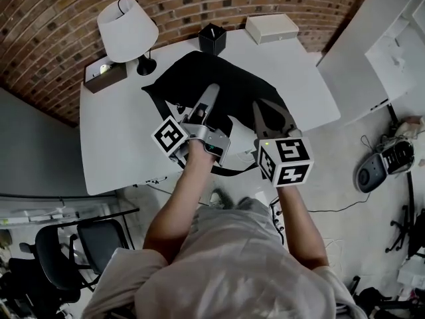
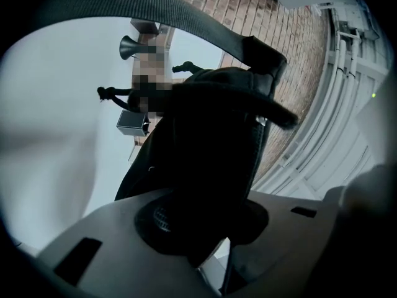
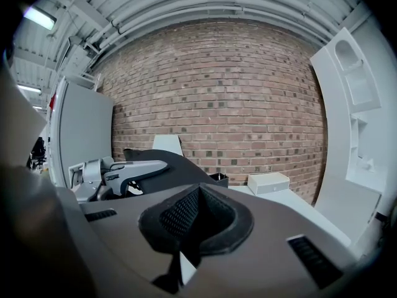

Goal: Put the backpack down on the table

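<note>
At the left claw point(image 2: 205, 223): clamped on a thick black fold of the backpack point(image 1: 219, 72), with the jaws partway apart around it. Just beyond, a grey webbing strap point(image 2: 155, 2) arcing overhead across that view.

At the right claw point(image 3: 193, 221): closed on black mesh-faced padding, apparently part of the same backpack. Pinched in a narrow V between the jaws, with a sliver of white showing underneath.

Seen from the head view: both claws side by side, close together, over the near half of the backpack. Spread dark and slumped over the middle of the white worktop point(image 1: 106, 131), with a loop of strap point(image 1: 229, 171) hanging past the near edge. Cannot tell whether fully resting or partly lifted.

Further back on the worktop: a lamp with a white shade point(image 1: 127, 28) at the left, then a small black cup point(image 1: 212, 38) just behind the backpack. Next, a white box point(image 1: 272, 28) to the right of the cup. Beyond all that, a brick wall point(image 3: 217, 92).
</note>
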Demonstrator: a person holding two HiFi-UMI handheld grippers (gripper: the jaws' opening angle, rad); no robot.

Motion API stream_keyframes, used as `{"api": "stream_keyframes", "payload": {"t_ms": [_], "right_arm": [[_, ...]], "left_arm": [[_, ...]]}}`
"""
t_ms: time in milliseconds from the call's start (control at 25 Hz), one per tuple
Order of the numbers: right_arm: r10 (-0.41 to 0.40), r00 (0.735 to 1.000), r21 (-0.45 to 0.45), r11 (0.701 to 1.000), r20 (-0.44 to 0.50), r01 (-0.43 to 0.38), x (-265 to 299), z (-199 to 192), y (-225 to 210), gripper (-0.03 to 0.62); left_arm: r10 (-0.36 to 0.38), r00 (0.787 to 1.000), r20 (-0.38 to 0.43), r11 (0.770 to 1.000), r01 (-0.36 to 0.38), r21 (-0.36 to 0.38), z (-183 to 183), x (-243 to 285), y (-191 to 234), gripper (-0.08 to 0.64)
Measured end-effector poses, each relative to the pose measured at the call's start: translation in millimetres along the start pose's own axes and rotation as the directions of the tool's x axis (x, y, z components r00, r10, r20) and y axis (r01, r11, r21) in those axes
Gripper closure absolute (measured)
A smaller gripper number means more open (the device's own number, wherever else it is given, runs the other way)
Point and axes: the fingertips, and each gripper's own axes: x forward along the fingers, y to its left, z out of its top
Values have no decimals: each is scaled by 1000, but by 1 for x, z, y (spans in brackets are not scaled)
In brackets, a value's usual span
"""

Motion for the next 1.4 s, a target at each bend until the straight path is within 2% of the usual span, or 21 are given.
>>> {"api": "stream_keyframes", "payload": {"t_ms": [160, 360, 800, 1080, 1400], "right_arm": [[39, 999, 2, 999, 2, -39, 16, -1, -10, 591], [126, 992, -13, 992, -9, -126, 48, 0, -27, 591], [296, 953, -33, 954, -57, -298, 106, -7, -52, 591], [368, 926, -46, 927, -82, -372, 131, -12, -53, 591], [408, 907, -43, 909, -102, -414, 144, -26, -48, 591]], "left_arm": [[6, 999, 38, 1000, -6, 5, 8, 9, 10, 462], [1, 994, 113, 1000, -4, 28, 19, 27, 24, 462], [33, 961, 274, 998, -47, 47, 41, 49, 62, 462], [27, 948, 319, 997, -47, 56, 51, 53, 79, 462], [44, 931, 361, 997, -62, 39, 58, 41, 101, 462]]}}
